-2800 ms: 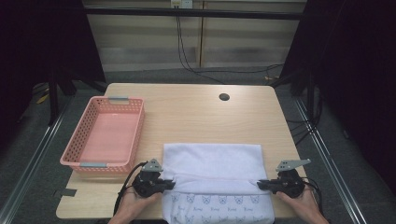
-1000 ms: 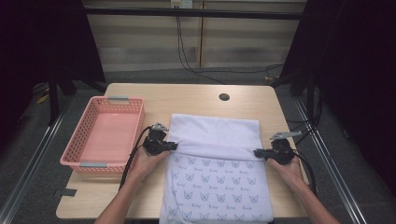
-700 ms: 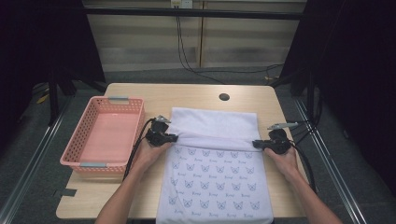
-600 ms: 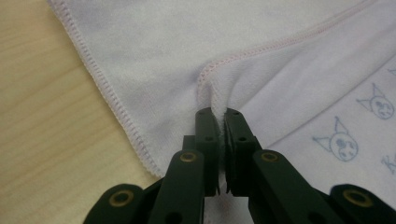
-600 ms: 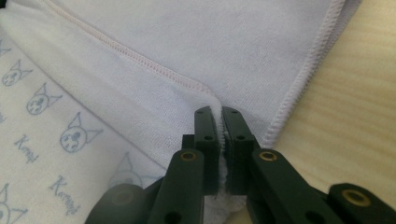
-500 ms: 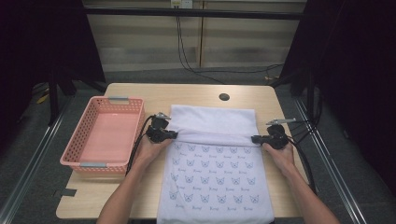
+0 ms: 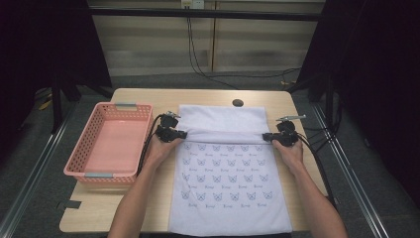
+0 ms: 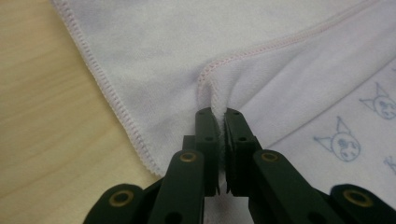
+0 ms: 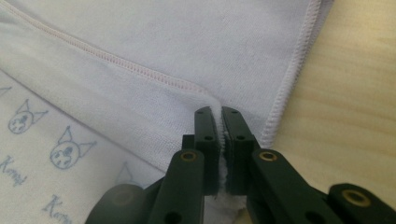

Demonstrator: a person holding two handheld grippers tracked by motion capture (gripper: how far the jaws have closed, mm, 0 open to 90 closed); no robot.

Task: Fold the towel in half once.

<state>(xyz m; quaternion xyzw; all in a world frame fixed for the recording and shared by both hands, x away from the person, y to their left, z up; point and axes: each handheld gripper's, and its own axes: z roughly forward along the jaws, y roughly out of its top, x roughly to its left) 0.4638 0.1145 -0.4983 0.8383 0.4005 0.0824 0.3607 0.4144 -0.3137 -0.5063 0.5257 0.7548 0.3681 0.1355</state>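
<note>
A white towel (image 7: 225,181) printed with small blue cat faces lies on the wooden table (image 7: 148,196), its near part hanging over the front edge. My left gripper (image 7: 184,134) is shut on the towel's left edge, and my right gripper (image 7: 266,136) is shut on its right edge. Both hold a folded-over layer above the plain far strip (image 7: 223,119). In the left gripper view the left gripper (image 8: 222,112) pinches a hemmed fold of towel (image 8: 280,79). The right gripper (image 9: 219,111) likewise bites the towel (image 9: 140,88) at its hem.
A pink plastic basket (image 7: 94,131) stands at the table's left, close beside my left hand. A small dark round hole (image 7: 237,103) sits near the far edge. Cables trail from both grippers. Bare wood (image 9: 350,102) lies right of the towel.
Both grippers have carried the held towel edge away from me toward the far side. The patterned layer now covers more of the plain strip, and more towel lies on the table.
</note>
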